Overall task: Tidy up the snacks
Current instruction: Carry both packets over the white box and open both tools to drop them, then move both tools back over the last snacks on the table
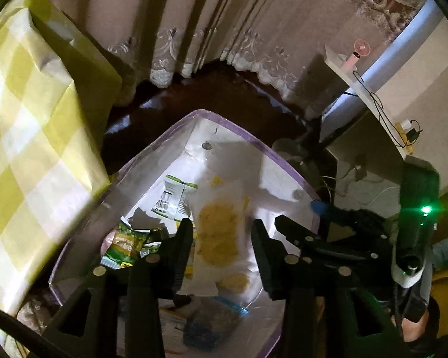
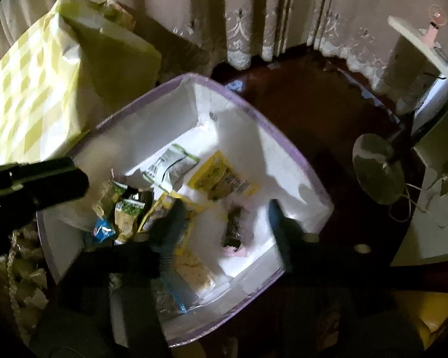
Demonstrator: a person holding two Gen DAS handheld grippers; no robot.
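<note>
- Left wrist view: the left gripper (image 1: 222,232) hangs over the white, purple-rimmed bin (image 1: 283,155), jaws parted and apparently empty, a crinkly clear chip bag (image 1: 219,235) below, seemingly just dropped.
- Right wrist view: the right gripper (image 2: 225,217) gapes wide above glossy snack packets (image 2: 221,176) pooled inside.

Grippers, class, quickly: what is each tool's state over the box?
Left tool: open, holding nothing.
Right tool: open, holding nothing.

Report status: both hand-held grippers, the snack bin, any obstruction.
Left hand-held gripper open, empty, above bin. Right hand-held gripper open, empty. White fabric bin with lilac rim holds several snack packets, yellow-printed clear pouch on top. Nothing blocking.
</note>
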